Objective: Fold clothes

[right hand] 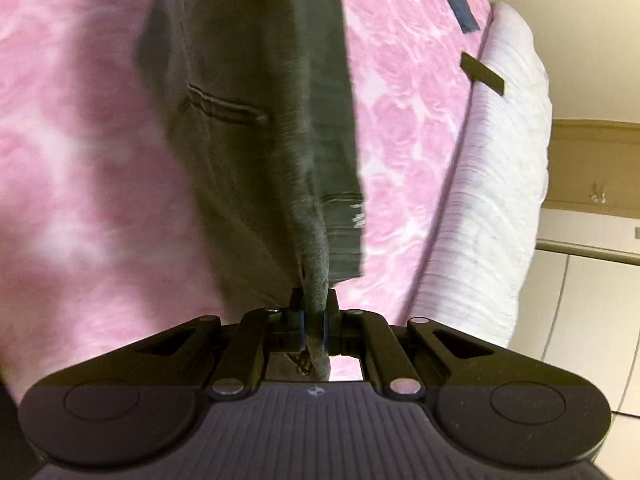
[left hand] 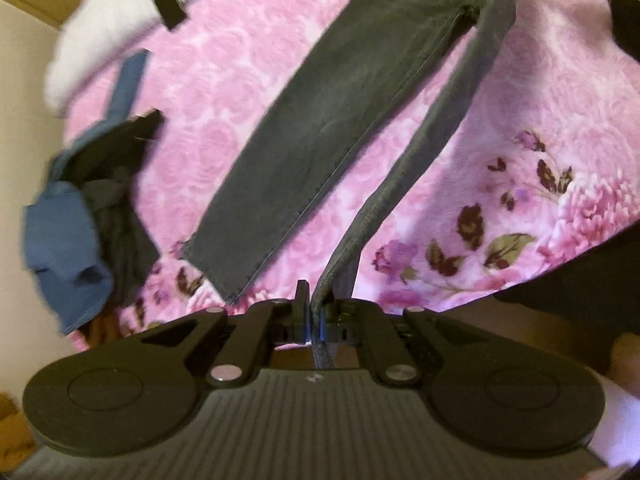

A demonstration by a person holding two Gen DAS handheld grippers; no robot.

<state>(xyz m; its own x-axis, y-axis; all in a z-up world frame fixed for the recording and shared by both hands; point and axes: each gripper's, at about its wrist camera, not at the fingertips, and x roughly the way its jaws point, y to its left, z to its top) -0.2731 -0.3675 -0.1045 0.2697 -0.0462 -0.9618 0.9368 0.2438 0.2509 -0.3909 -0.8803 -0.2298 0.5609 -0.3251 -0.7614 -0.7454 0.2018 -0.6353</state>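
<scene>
Over pink blanket (left hand: 248, 80) | grey trousers (left hand: 340, 120) pinched between both grippers' fingers (left hand: 302, 296)

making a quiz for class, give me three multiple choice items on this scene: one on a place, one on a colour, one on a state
1. Where does the blue garment lie?
A. left of the grey trousers
B. on the trousers
C. on the floor

2. What colour is the floral blanket?
A. green
B. pink
C. yellow

3. How is the left tool?
A. wide open
B. resting flat on the blanket
C. shut on a trouser leg hem

A: in the left wrist view it is heaped left of them.
B: pink roses cover it.
C: grey cloth sits pinched in it.
</scene>
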